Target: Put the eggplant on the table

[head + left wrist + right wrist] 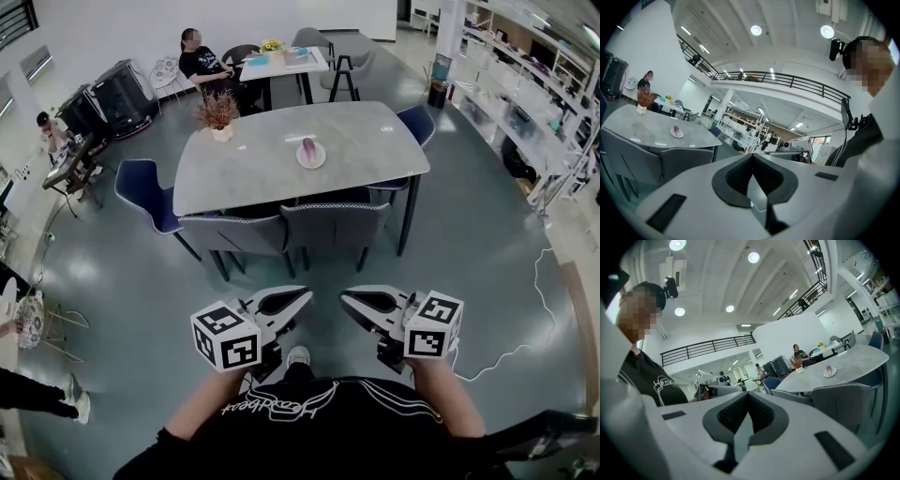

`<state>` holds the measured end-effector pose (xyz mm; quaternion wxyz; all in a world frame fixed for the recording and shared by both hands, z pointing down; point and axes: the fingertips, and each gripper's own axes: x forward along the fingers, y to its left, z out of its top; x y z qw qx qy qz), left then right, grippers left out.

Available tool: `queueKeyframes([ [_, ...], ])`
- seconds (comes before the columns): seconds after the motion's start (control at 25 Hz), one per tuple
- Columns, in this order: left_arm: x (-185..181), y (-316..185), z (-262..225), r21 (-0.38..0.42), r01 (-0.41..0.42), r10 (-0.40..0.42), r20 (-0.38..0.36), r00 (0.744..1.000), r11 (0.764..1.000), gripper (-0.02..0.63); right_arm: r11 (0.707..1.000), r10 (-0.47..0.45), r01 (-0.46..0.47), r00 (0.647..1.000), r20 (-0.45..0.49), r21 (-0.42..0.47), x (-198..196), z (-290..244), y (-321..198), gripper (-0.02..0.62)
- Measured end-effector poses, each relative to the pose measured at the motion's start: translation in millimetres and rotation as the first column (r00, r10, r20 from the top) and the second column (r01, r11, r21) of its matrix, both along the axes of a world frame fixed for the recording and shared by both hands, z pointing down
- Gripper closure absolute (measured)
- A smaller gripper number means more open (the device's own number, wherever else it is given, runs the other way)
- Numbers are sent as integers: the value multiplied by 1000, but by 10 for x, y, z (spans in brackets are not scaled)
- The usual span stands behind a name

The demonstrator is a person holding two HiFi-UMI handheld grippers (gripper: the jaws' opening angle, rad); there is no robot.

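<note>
A purple eggplant (pixel 308 147) lies on a small white plate (pixel 317 160) near the middle of the grey table (pixel 262 169), far ahead of me. Both grippers are held close to my body, well short of the table. My left gripper (pixel 300 294) points right and is shut with nothing in it; my right gripper (pixel 349 296) points left, also shut and empty. The left gripper view shows the eggplant (pixel 676 129) far off to the left above its shut jaws. In the right gripper view the eggplant (pixel 828 369) is small at the right.
Two grey chairs (pixel 333 223) stand at the table's near side, with blue chairs (pixel 145 190) at each end. A potted dry plant (pixel 218 112) sits on the table's left corner. A person (pixel 199 61) sits at a farther table. Shelving (pixel 525 103) lines the right.
</note>
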<state>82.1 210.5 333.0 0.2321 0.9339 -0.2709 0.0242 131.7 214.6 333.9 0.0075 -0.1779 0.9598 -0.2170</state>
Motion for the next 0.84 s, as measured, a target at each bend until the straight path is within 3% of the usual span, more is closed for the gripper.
queueKeyframes([
  [0.6, 12, 296, 221, -35, -17, 17, 4, 1000, 999, 598, 999, -16, 16, 1000, -2, -42, -52, 195, 325, 589],
  [0.84, 233, 491, 312, -41, -33, 33, -6, 999, 999, 598, 998, -12, 12, 1000, -10, -54, 138, 319, 540, 590],
])
